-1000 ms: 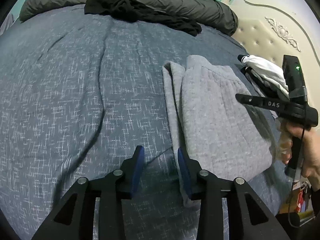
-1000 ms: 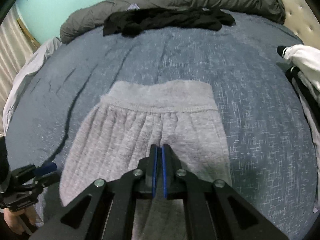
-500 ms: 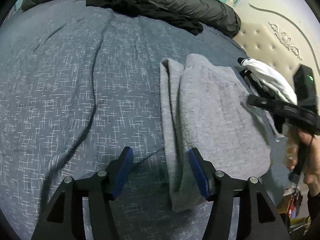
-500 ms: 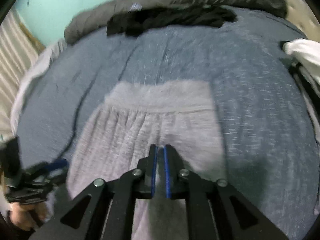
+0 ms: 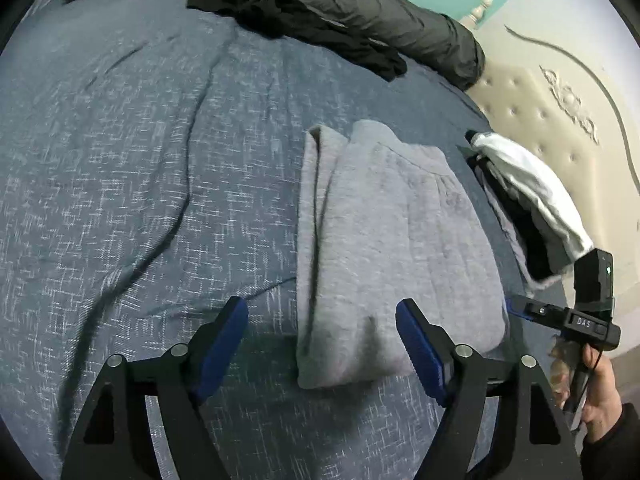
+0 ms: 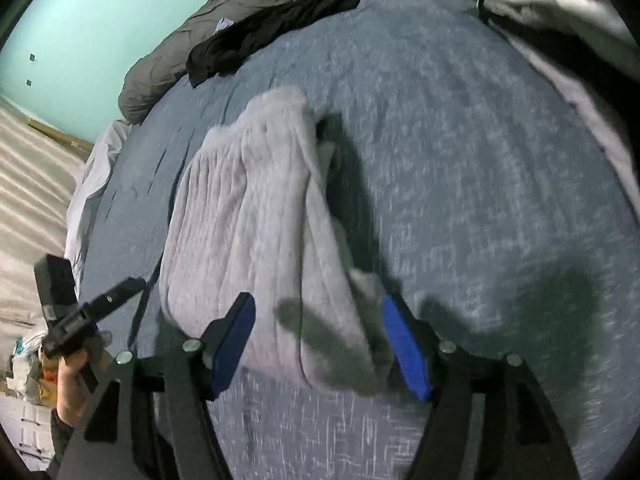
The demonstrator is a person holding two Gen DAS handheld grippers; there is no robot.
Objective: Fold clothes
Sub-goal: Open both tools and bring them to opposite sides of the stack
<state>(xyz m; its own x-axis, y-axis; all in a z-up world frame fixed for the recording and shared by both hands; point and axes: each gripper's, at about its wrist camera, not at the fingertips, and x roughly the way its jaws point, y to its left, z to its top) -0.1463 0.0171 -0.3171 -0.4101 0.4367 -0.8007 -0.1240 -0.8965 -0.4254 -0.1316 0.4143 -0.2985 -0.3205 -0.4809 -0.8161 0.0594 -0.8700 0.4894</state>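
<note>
A folded grey fleece garment [image 5: 384, 248] lies on the blue-grey bedspread [image 5: 140, 160]. My left gripper [image 5: 324, 344] is wide open, its jaws on either side of the garment's near end, just above it. My right gripper [image 6: 320, 344] is also wide open over the garment [image 6: 248, 216] from the other side, holding nothing. The right gripper also shows at the right edge of the left wrist view [image 5: 568, 316], and the left gripper at the left edge of the right wrist view [image 6: 92, 316].
A black garment [image 5: 288, 12] and a dark grey duvet [image 5: 400, 20] lie at the far edge of the bed. A stack of white and black clothes [image 5: 532, 204] sits by the cream headboard [image 5: 560, 112]. The floor [image 6: 28, 200] is to the left.
My right gripper was shut over the grey garment and has opened wide and swung round to its end. My left gripper has opened wider and moved over the garment's near end.
</note>
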